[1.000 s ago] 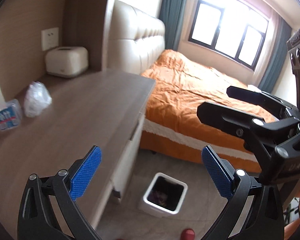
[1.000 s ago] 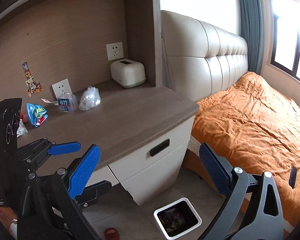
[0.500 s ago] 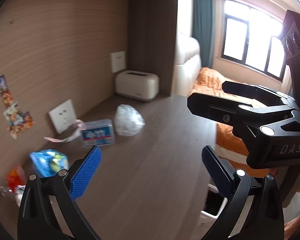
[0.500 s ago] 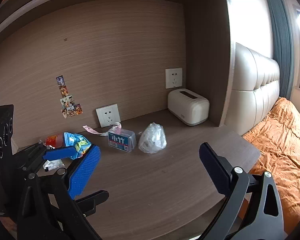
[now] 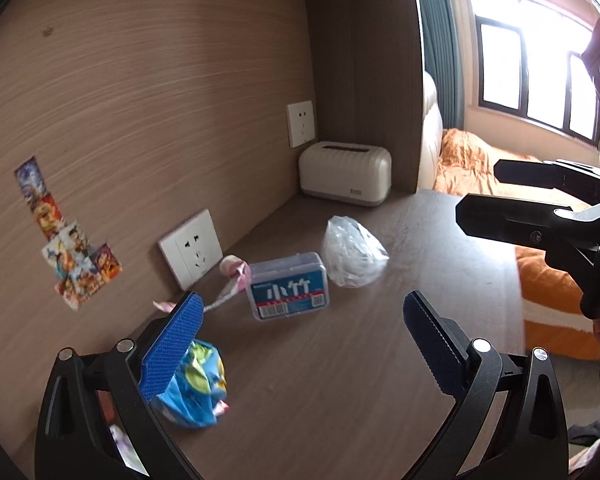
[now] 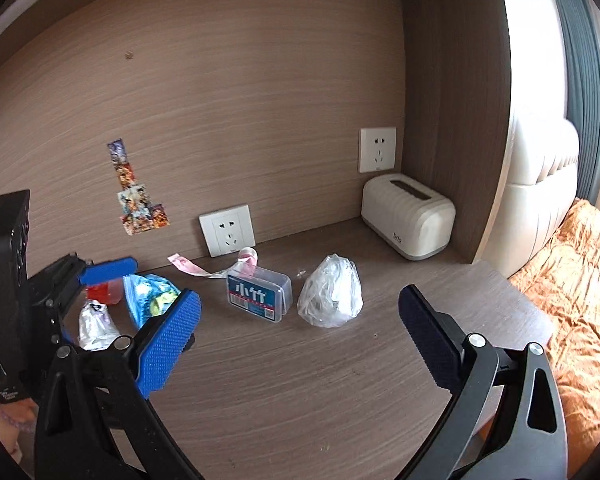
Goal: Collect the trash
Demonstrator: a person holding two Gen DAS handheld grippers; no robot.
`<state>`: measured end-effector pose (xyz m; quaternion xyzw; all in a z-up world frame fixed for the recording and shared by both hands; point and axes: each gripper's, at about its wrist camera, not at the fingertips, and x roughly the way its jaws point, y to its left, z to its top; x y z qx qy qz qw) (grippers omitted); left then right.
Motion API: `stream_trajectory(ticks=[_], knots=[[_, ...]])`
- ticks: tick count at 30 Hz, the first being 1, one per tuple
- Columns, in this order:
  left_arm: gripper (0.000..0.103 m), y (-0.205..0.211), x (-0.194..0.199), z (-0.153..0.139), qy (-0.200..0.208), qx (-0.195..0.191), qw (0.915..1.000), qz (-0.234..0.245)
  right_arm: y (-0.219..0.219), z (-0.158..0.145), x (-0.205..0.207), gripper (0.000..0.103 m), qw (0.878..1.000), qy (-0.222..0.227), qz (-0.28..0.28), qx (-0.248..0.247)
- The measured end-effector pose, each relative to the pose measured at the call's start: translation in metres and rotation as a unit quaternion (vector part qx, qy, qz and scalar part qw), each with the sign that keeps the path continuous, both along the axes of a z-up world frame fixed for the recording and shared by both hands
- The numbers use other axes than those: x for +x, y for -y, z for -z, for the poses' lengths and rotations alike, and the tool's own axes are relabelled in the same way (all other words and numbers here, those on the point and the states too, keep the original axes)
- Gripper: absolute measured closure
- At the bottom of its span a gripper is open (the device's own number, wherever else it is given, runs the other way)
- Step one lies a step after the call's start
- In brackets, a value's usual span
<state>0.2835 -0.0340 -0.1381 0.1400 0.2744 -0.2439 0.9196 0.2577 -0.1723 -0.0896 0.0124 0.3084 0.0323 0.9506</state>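
Note:
Trash lies on the wooden desk (image 6: pixel 320 380): a crumpled clear plastic bag (image 6: pixel 332 294) (image 5: pixel 354 258), a blue snack wrapper (image 6: pixel 150 294) (image 5: pixel 198 384), a pink paper strip (image 6: pixel 204 268) (image 5: pixel 230 286), a small silvery wrapper (image 6: pixel 96 326) and a red item (image 6: pixel 102 292). A clear box with a blue label (image 6: pixel 258 294) (image 5: pixel 288 290) sits between them. My left gripper (image 5: pixel 300 352) is open, its left finger over the blue wrapper. My right gripper (image 6: pixel 300 344) is open above the desk, short of the box and bag.
A cream tissue box (image 6: pixel 408 216) stands in the back right corner under a wall socket (image 6: pixel 377 150). Another socket (image 6: pixel 227 230) and stickers (image 6: pixel 138 196) are on the back wall. A bed with an orange cover (image 6: pixel 580 280) lies right of the desk.
Both grippers swung left from the bed and the floor bin toward the desk and moved closer to the trash. Both stayed open.

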Motion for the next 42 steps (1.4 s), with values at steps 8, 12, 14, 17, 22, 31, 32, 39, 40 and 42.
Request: stream_trajectory(ticks=[8, 12, 14, 17, 22, 31, 32, 39, 40, 42], knots=[[0.004, 0.020, 0.049, 0.016, -0.014, 0.010, 0.9999, 0.000, 0.020, 0.034, 0.052, 0.004, 0.999, -0.030, -0.008, 0.026], [0.004, 0.029, 0.071, 0.026, -0.027, 0.016, 0.9995, 0.005, 0.033, 0.051, 0.077, 0.004, 0.998, -0.049, -0.001, 0.035], [0.004, 0.036, 0.081, 0.031, -0.029, 0.033, 0.9990, 0.004, 0.038, 0.056, 0.087, 0.004, 0.998, -0.056, 0.004, 0.035], [0.004, 0.046, 0.093, 0.041, -0.033, 0.049, 0.9983, -0.007, 0.044, 0.065, 0.100, 0.004, 0.997, -0.065, 0.010, 0.035], [0.004, 0.054, 0.104, 0.056, -0.057, 0.033, 0.9966, -0.049, 0.049, 0.081, 0.120, 0.004, 0.996, -0.084, 0.012, 0.028], [0.004, 0.056, 0.119, 0.069, -0.074, 0.039, 0.9906, -0.108, 0.053, 0.103, 0.142, 0.004, 0.994, -0.105, -0.003, 0.025], [0.004, 0.055, 0.121, 0.070, -0.080, 0.035, 0.9902, -0.109, 0.053, 0.104, 0.143, 0.004, 0.994, -0.106, -0.004, 0.025], [0.004, 0.054, 0.127, 0.081, -0.112, 0.027, 0.9883, -0.099, 0.054, 0.119, 0.157, 0.004, 0.992, -0.127, -0.007, 0.020], [0.005, 0.054, 0.128, 0.082, -0.116, 0.023, 0.9883, -0.097, 0.054, 0.121, 0.159, 0.004, 0.991, -0.129, -0.007, 0.021], [0.010, 0.055, 0.131, 0.087, -0.132, 0.017, 0.9872, -0.087, 0.054, 0.125, 0.162, 0.005, 0.990, -0.137, -0.011, 0.025]])
